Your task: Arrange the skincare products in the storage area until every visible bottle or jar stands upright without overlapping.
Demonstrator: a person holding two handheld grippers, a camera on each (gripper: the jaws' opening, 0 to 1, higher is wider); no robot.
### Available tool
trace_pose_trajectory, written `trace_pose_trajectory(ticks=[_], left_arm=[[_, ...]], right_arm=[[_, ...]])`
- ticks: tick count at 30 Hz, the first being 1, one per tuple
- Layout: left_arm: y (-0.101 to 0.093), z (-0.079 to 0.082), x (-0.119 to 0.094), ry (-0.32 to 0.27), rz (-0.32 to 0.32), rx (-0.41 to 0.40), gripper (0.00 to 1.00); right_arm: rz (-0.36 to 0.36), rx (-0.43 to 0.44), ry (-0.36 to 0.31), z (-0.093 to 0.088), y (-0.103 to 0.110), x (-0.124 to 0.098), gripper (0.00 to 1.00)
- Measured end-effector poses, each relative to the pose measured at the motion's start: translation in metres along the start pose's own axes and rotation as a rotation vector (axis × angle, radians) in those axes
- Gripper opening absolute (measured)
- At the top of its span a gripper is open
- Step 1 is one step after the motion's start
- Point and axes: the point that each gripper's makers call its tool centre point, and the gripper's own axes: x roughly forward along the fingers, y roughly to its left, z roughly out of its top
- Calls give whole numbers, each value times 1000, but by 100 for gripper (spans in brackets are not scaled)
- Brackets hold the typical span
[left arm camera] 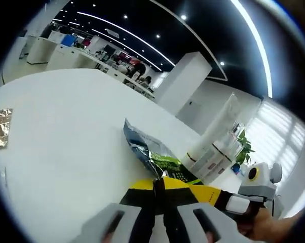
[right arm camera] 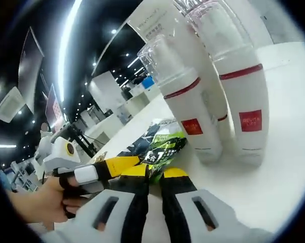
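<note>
Standing bottles: two white pump bottles (right arm camera: 193, 109) with red bands, clear caps and red labels stand upright on the white counter (right arm camera: 274, 182), close beside each other; a tall white box (right arm camera: 165, 30) rises behind them. In the left claw view the same bottles (left arm camera: 213, 152) stand past the pouch, near a small green plant (left arm camera: 243, 147).
Pouch: a dark and green foil pouch (left arm camera: 152, 154) lies flat on the counter (left arm camera: 66, 126), just beside the bottles; in the right claw view the pouch (right arm camera: 160, 144) sits just ahead of the jaw tips.
Left claw (left arm camera: 160, 190): jaws narrow, yellow-and-black tips drawn close together at the near edge of the pouch; whether they pinch it I cannot tell. In the right claw view this left claw (right arm camera: 117, 164) comes in from the left, held by a hand (right arm camera: 41, 202).
Right claw (right arm camera: 155, 174): jaws narrow, tips nearly meeting right at the pouch's edge; a grip cannot be told. In the left claw view it (left arm camera: 213, 192) enters from the right.
Elsewhere: a small gold sachet (left arm camera: 0, 129) lies well apart at the counter's far left.
</note>
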Motion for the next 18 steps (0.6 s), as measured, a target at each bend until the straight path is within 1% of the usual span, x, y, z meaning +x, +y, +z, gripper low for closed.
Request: trace_pose_trajectory(ticks=[4,9,11,12,15,18], left_arm=[[-2,-2,-1,-2,-1,66,5],[1,-1,-3,-12,5,67,7],[2,2,-4,-27,18,99,11],[0,2,-5,-31,16,114,13],[-5,0,-7,-35,6,176,24],[-5,0,-9,-43,10,209,33]], right_arm=[[-1,-18,-4,0,-1,-3,9],[-4,-44,2,-4,3,-9,11],[-19,-89,-2,-6,4,-13,12],[-27,-127,0,-8,5,-16,13],[-37,-140,-7,-8,5,-20,16],[-47,-135,-22,-6,1,-24,20]])
